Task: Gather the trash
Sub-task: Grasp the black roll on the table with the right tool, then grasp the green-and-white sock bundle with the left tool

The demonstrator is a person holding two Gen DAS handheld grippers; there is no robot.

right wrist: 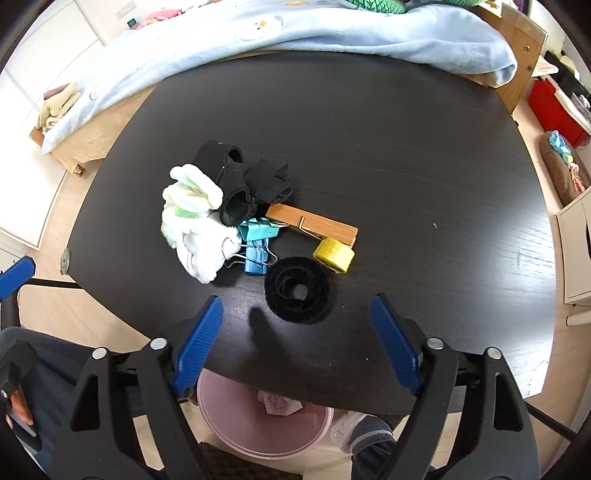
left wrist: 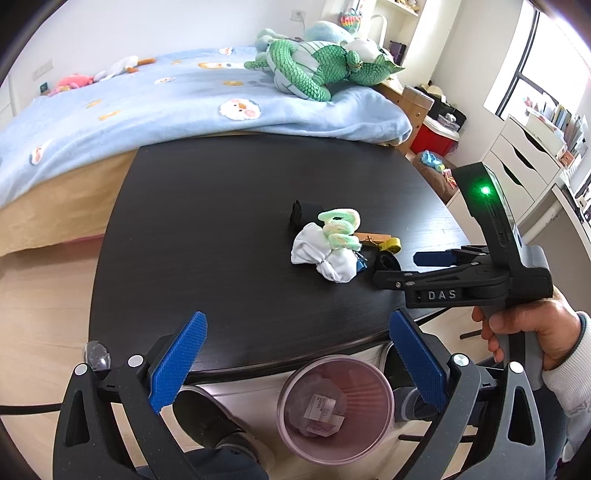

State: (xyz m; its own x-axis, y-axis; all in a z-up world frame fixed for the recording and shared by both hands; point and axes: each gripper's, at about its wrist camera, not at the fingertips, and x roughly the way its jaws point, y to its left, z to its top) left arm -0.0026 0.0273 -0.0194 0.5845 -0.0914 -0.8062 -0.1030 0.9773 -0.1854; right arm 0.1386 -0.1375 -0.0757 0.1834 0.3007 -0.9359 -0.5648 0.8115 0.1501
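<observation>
Right wrist view looks down on a dark wooden table (right wrist: pixel 369 147) pushed against a bed with a light blue blanket (right wrist: pixel 332 33); the right gripper (right wrist: pixel 297 334) hangs over the near edge with its blue pads spread wide apart and nothing between them. Just beyond its fingertips lies a coiled black hook-and-loop strap (right wrist: pixel 297 290); touching that heap are a small yellow tape roll (right wrist: pixel 333 254), a wooden clip (right wrist: pixel 314 223), two blue binder clips (right wrist: pixel 256 243), a white sock (right wrist: pixel 203 254), a fluffy green-and-white sock (right wrist: pixel 190 199) and some black fabric pieces (right wrist: pixel 251 184). Under the table edge, partly hidden, stands a pink trash bin (right wrist: pixel 266 428) with a scrap of paper in it.

From the left wrist view the left gripper (left wrist: pixel 297 363) is likewise wide open and empty, poised above that same pink trash bin (left wrist: pixel 334 410), where a printed label lies at the bottom; the right gripper (left wrist: pixel 399 267) reaches in from the right, held in a hand (left wrist: pixel 524 332), its tips close to the pile; a green plush dragon (left wrist: pixel 317 66) sprawls on the bed.
</observation>
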